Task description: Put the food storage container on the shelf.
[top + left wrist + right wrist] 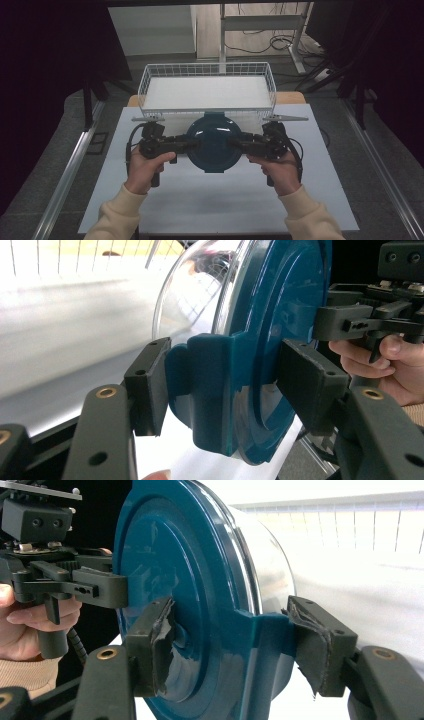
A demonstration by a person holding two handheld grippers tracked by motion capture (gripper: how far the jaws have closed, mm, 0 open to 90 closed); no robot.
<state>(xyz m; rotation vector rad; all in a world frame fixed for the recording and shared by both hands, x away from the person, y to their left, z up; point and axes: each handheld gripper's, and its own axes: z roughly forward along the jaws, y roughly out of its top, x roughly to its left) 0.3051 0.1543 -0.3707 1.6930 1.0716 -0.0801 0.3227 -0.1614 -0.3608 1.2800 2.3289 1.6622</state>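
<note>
High view: both grippers, left gripper and right gripper, clamp their jaws on a round blue lid, its dome facing up.

Cream knit sleeves; black left claw and right claw, brass screws, trailing black cables.

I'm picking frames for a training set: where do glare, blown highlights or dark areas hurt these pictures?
High view: dark surroundings swallow detail, with a small glint on the blue lid. Left gripper view: the white table is overexposed and blurred, and the clear bowl carries reflections. Right gripper view: the wire basket is washed out.
</note>
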